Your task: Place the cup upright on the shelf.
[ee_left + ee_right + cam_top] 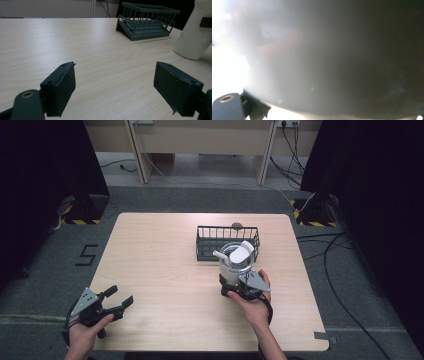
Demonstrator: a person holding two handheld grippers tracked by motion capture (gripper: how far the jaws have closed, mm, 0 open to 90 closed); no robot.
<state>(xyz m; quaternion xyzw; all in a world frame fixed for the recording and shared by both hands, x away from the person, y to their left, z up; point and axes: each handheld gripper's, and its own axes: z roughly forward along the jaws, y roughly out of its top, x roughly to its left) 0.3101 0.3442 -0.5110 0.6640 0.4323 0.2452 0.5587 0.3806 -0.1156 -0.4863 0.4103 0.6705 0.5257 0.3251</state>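
The right gripper point(234, 281) is clamped around the white jug point(235, 260), just short of the wire basket point(227, 241). Placement is judged outstanding. The left gripper point(120, 297) is held open, idle.

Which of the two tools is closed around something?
The right tool, gripping the white plastic jug beside the dark wire basket; the left tool sits open with nothing between its jaws.

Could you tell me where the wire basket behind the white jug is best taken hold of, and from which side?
Probably by a top rim bar of the wire basket, coming straight down from above: the bar is thin enough for the jaws. The left end looks best, since the white jug and the right hand-held gripper crowd the near right side.
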